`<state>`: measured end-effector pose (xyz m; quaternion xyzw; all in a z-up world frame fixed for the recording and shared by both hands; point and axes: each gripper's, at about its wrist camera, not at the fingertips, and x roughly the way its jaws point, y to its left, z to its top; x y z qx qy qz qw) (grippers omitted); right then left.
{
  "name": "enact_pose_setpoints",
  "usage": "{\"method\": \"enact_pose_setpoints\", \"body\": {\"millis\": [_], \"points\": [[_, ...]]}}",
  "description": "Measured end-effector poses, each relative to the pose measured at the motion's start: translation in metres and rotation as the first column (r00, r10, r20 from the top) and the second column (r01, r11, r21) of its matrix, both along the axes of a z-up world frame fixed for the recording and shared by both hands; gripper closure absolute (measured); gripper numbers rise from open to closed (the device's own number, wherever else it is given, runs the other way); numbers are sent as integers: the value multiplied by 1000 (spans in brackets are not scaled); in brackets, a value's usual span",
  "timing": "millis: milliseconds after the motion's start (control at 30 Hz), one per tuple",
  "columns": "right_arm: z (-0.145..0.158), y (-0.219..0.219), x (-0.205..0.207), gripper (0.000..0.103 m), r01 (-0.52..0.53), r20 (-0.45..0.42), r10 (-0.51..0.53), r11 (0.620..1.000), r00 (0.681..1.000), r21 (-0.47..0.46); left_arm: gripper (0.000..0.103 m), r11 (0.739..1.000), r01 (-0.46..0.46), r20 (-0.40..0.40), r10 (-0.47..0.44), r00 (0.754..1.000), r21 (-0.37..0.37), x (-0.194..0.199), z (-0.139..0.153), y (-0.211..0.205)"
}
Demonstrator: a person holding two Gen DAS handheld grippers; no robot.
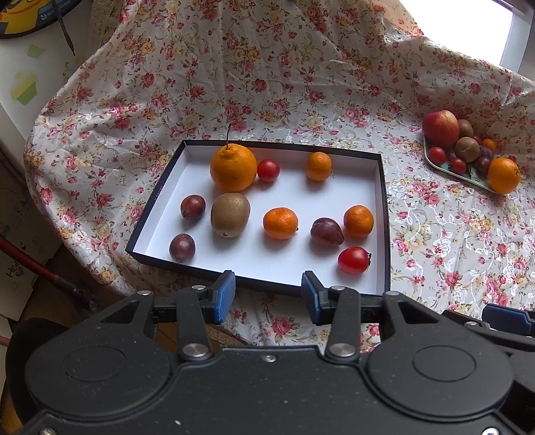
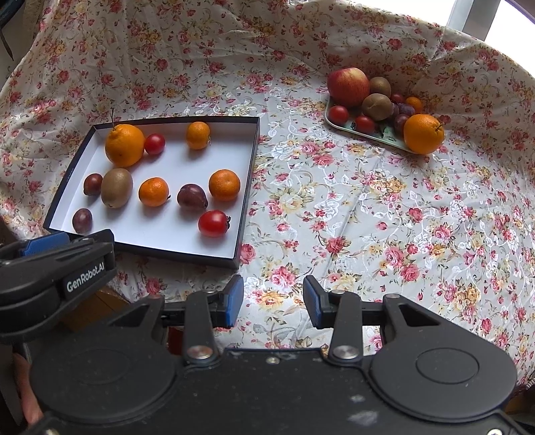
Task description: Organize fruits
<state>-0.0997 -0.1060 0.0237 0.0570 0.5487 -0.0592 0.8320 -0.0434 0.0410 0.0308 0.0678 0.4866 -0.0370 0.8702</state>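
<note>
A shallow box (image 1: 384,187) (image 2: 252,147) with a white floor and dark rim holds several fruits: a big orange (image 1: 233,167) (image 2: 124,145), a kiwi (image 1: 230,214) (image 2: 116,187), mandarins, plums and tomatoes, with one tomato (image 1: 353,260) (image 2: 213,223) in its near right corner. A small tray (image 1: 448,169) (image 2: 374,134) at the far right carries an apple (image 1: 440,128) (image 2: 347,86), kiwis, tomatoes, plums and an orange (image 2: 423,134). My left gripper (image 1: 268,296) hovers open at the box's near edge, holding nothing. My right gripper (image 2: 273,301) is open over bare cloth, right of the box.
A floral cloth (image 2: 367,217) covers the table and rises in folds at the back. The left gripper's body (image 2: 57,267) shows at the left of the right wrist view. A red-handled tool (image 1: 30,264) leans beside the table on the left. A window (image 1: 461,23) glares at the top right.
</note>
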Motion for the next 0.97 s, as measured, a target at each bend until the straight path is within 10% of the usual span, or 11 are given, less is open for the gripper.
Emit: {"method": "enact_pose_setpoints", "body": {"millis": [967], "points": [[-1, 2, 2, 61, 0, -7, 0, 1000, 1000, 6, 51, 1000, 13, -2, -13, 1000, 3, 0, 0, 0]]}}
